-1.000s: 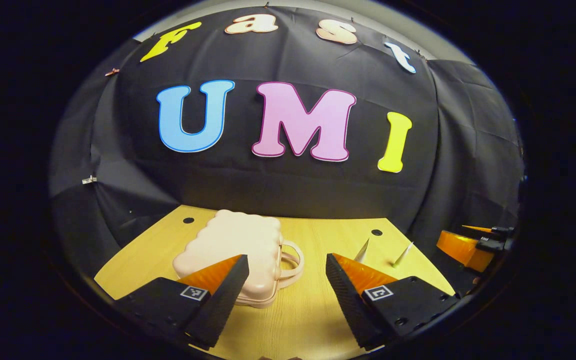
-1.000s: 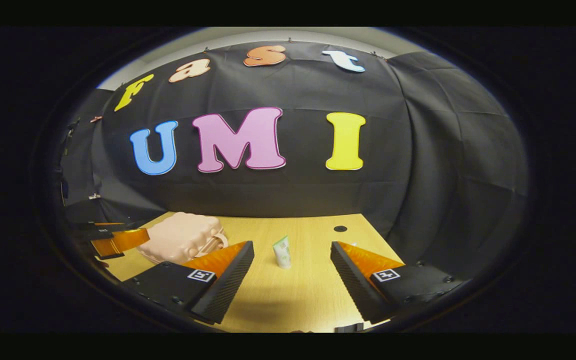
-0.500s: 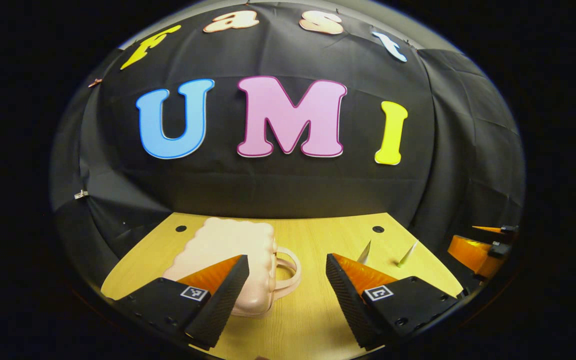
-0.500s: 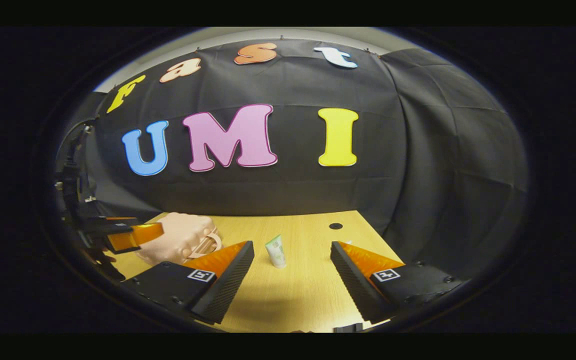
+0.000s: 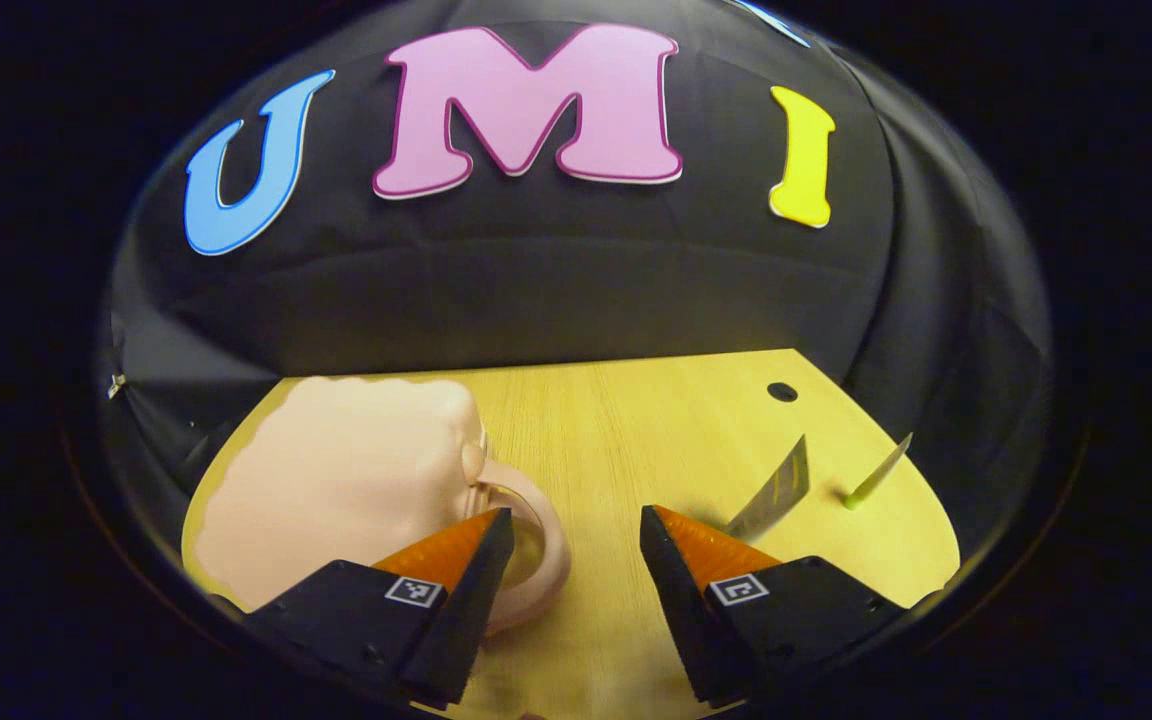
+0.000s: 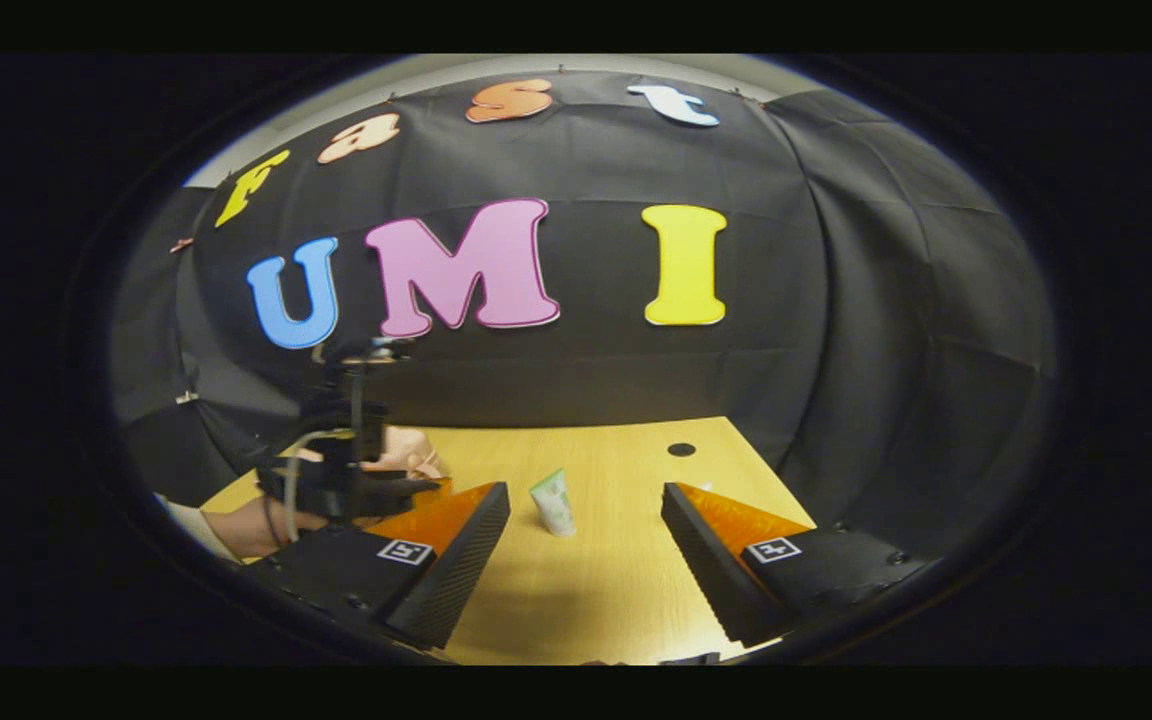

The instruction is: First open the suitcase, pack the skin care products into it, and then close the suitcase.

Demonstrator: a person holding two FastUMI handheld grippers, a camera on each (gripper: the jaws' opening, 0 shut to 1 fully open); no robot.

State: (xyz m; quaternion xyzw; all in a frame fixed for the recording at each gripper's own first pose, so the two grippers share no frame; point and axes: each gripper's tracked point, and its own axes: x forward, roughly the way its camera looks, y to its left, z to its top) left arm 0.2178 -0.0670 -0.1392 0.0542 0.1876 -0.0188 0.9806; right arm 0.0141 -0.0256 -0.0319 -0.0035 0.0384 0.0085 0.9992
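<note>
The pink suitcase (image 5: pixel 336 480) lies shut on the wooden worktop (image 5: pixel 626 430), at its left side, with its scalloped left rim close to the worktop's left edge. Its loop handle (image 5: pixel 536 540) sticks out on the side facing the worktop's middle. The left tool (image 5: pixel 571 530) hangs just above that handle, fingers spread wide and holding nothing; its left fingertip (image 5: pixel 491 530) overlaps the handle loop, though contact cannot be judged, while the other finger stands over bare wood.

Right of the suitcase, well apart from it, two thin tubes stand near the worktop's right edge: a silvery tube (image 5: pixel 776 490) and, farther out, a green-capped tube (image 5: pixel 876 472). The wood between suitcase and tubes is open.

In the right gripper view, the right tool (image 6: pixel 586 500) is wide open and empty, low over the worktop, with a pale green tube (image 6: pixel 553 502) standing upright between and beyond its fingers. The suitcase (image 6: pixel 406 455) sits left of this tube, largely hidden behind a person's hand (image 6: pixel 246 525) and its device.
</note>
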